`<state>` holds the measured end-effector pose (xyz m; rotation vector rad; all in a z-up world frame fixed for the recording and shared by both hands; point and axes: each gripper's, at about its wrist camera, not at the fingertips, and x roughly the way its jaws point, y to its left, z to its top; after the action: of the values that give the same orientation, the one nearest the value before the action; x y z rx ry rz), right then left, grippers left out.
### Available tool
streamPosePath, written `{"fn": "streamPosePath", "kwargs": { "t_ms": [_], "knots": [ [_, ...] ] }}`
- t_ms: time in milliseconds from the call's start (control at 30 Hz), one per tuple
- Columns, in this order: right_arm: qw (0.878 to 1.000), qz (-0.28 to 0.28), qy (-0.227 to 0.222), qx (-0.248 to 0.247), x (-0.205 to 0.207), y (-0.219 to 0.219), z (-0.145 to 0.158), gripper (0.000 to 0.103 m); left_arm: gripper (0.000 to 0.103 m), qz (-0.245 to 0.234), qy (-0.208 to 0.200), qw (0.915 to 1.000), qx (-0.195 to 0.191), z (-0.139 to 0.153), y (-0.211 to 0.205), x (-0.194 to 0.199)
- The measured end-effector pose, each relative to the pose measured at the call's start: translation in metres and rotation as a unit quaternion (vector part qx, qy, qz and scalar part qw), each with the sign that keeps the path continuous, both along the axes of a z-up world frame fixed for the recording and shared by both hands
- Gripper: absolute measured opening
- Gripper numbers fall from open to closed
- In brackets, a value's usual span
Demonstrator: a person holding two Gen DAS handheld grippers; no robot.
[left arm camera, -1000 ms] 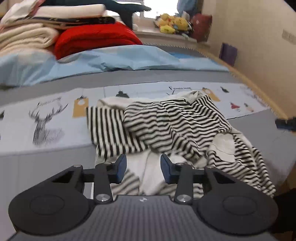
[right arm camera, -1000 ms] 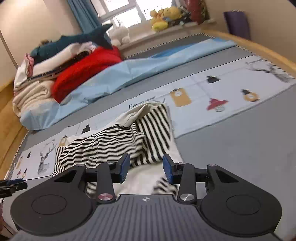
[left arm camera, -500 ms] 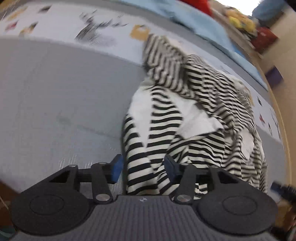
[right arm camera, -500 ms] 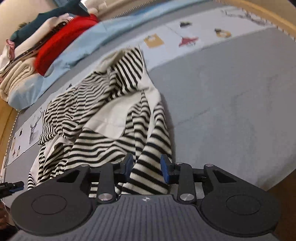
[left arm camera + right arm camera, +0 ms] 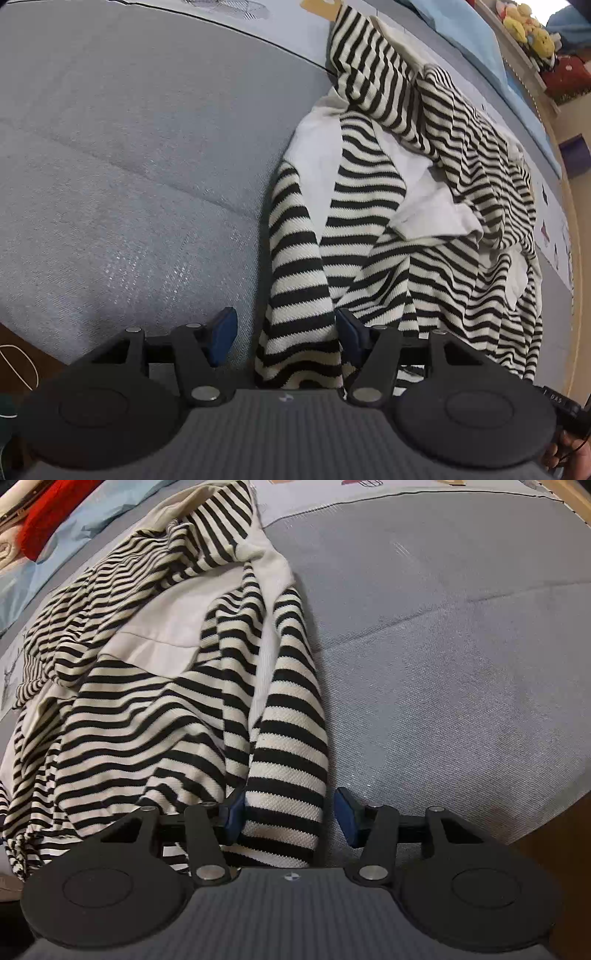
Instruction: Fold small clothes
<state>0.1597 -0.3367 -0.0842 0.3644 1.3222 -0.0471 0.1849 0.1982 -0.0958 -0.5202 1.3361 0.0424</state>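
Observation:
A black-and-white striped garment point(image 5: 424, 192) with plain white panels lies crumpled on the grey bedspread point(image 5: 129, 147). In the left wrist view my left gripper point(image 5: 284, 336) points steeply down over a striped end of it at the bed's near edge. Its jaws are opening, the cloth lies between the blue pads point(image 5: 223, 328), with a gap on the left side. In the right wrist view the same garment point(image 5: 147, 701) fills the left half. My right gripper point(image 5: 290, 818) straddles another striped end, its jaws also opening, with a gap beside the right pad point(image 5: 345, 812).
The bed's near edge drops to a brown floor point(image 5: 22, 354) at lower left and a wooden strip point(image 5: 554, 853) at lower right. A light blue sheet point(image 5: 55, 535) and a red blanket point(image 5: 44, 524) lie at the far side. Soft toys point(image 5: 528, 26) sit on a ledge.
Both grippers have tipped from a level look across the bed to a steep downward one, sinking to the garment's near striped ends. Both jaws stand wider apart than before.

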Motion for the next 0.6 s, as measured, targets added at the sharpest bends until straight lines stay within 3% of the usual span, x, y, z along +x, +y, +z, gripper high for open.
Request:
{"fn": "streamPosePath", "kwargs": {
  "t_ms": [67,200,267,300,333,367,500,600],
  "knots": [
    [1.0,0.004,-0.003,0.003,-0.002,0.0,0.0,0.047,0.064,-0.013,0.006,0.9999,0.004,-0.003,-0.006,0.001],
    [1.0,0.019,-0.001,0.016,-0.006,0.001,-0.002,0.019,0.061,-0.041,0.015,0.9989,0.018,-0.008,-0.018,0.001],
    [1.0,0.028,0.0,0.015,-0.006,0.002,-0.001,0.007,0.043,-0.052,0.015,0.9983,0.024,-0.008,-0.023,0.0],
    [0.999,0.029,-0.001,0.014,-0.007,0.002,-0.001,0.006,0.036,-0.056,0.012,0.9981,0.023,-0.008,-0.025,-0.001],
    [1.0,0.027,-0.003,0.015,-0.006,0.001,0.001,0.005,0.017,-0.06,0.006,0.9979,0.024,-0.006,-0.026,-0.002],
    [1.0,0.024,-0.006,0.019,-0.007,-0.001,0.002,0.004,0.007,-0.063,-0.002,0.9976,0.028,-0.002,-0.028,-0.003],
    [0.998,0.007,-0.043,0.049,-0.011,-0.011,0.018,0.003,0.006,-0.089,-0.042,0.9941,0.046,0.023,-0.038,-0.01],
    [0.994,0.001,-0.08,0.076,-0.015,-0.021,0.041,0.003,0.006,-0.097,-0.075,0.9918,0.035,0.049,-0.038,-0.017]
  ]
}}
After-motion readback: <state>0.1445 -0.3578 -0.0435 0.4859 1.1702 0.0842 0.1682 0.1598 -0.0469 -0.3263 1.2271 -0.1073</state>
